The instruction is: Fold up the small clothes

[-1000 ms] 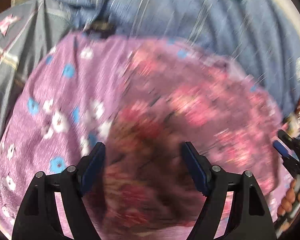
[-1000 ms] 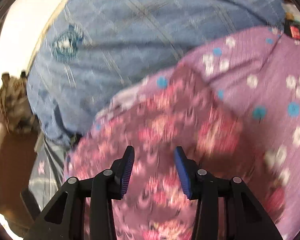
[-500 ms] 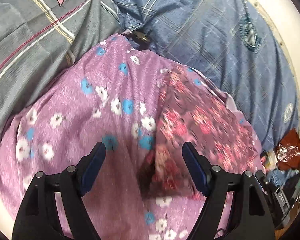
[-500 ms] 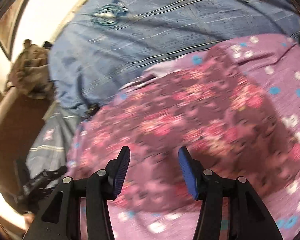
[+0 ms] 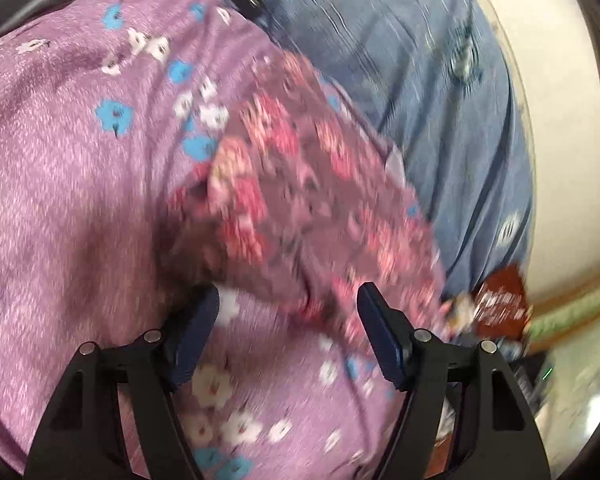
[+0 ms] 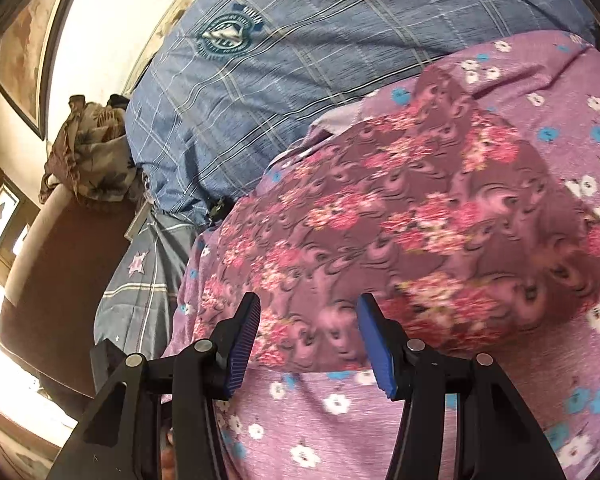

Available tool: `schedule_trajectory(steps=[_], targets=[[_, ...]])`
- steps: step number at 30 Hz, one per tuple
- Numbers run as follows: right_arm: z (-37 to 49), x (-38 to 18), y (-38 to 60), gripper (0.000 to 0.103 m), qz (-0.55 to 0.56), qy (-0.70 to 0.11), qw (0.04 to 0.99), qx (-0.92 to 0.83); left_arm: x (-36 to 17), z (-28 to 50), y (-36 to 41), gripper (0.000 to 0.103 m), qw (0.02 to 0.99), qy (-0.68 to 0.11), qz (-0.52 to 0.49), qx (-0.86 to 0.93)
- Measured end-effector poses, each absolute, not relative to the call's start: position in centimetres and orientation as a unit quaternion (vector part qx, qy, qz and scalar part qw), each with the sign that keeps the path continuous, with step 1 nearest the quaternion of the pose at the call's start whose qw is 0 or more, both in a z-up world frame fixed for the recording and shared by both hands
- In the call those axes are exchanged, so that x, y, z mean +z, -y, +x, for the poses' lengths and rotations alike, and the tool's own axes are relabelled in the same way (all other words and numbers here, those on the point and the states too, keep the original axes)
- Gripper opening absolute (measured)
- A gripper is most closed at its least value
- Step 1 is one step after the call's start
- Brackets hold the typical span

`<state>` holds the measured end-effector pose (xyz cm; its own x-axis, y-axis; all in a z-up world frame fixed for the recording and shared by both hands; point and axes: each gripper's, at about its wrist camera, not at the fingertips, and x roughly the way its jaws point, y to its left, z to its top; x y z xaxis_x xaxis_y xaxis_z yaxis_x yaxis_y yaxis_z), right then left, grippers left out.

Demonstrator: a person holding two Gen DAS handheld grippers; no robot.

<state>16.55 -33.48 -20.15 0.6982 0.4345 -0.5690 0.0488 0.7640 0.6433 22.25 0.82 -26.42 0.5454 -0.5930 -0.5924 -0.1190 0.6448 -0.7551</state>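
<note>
Between the spread fingers of the left tool (image 5: 288,328), which grips nothing, lies the near edge of a small garment (image 5: 300,208) with red and pink flowers. Over that same garment (image 6: 400,224) the right tool (image 6: 308,340) hangs with its jaws well apart, also empty. Under the garment spreads a purple flowered sheet (image 6: 380,420), and beyond it a blue checked blanket (image 6: 300,64) on the bed.
</note>
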Motion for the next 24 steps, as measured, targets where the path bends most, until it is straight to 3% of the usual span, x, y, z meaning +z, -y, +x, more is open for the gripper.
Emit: schedule_trajectory(steps=[6, 8, 10, 12, 16, 19, 21, 23, 24], targets=[[16.7, -21.1, 35.3, 0.053, 0.333, -0.38, 0.856, 0.106, -27.1, 23.7, -2.1, 0.071, 0.778, -0.427, -0.442, -0.132], [16.8, -21.3, 35.5, 0.053, 0.338, -0.381, 0.853, 0.111, -27.0, 24.1, -2.0, 0.064, 0.783, -0.419, -0.44, -0.129], [16.9, -21.2, 35.1, 0.052, 0.33, -0.381, 0.856, 0.116, -27.1, 24.4, -1.6, 0.026, 0.79, -0.424, -0.426, -0.121], [17.0, -21.1, 34.3, 0.049, 0.312, -0.384, 0.86, 0.122, -27.7, 24.7, -0.9, 0.012, 0.788, -0.434, -0.419, -0.12], [17.4, -21.2, 32.5, 0.04, 0.288, -0.39, 0.865, 0.13, -27.8, 25.0, -0.6, 0.013, 0.793, -0.427, -0.419, -0.11], [17.5, -21.4, 31.1, 0.04, 0.272, -0.396, 0.868, 0.13, -28.4, 25.4, -0.6, 0.026, 0.781, -0.414, -0.454, -0.114], [17.7, -21.4, 30.2, 0.04, 0.261, -0.399, 0.869, 0.133, -28.2, 25.7, -0.3, 0.027, 0.786, -0.411, -0.446, -0.117], [17.7, -21.4, 29.7, 0.04, 0.256, -0.4, 0.87, 0.135, -27.8, 25.9, -0.1, 0.021, 0.796, -0.412, -0.428, -0.115], [17.7, -21.5, 29.5, 0.04, 0.255, -0.401, 0.869, 0.137, -27.7, 25.9, -0.1, 0.007, 0.801, -0.412, -0.421, -0.111]])
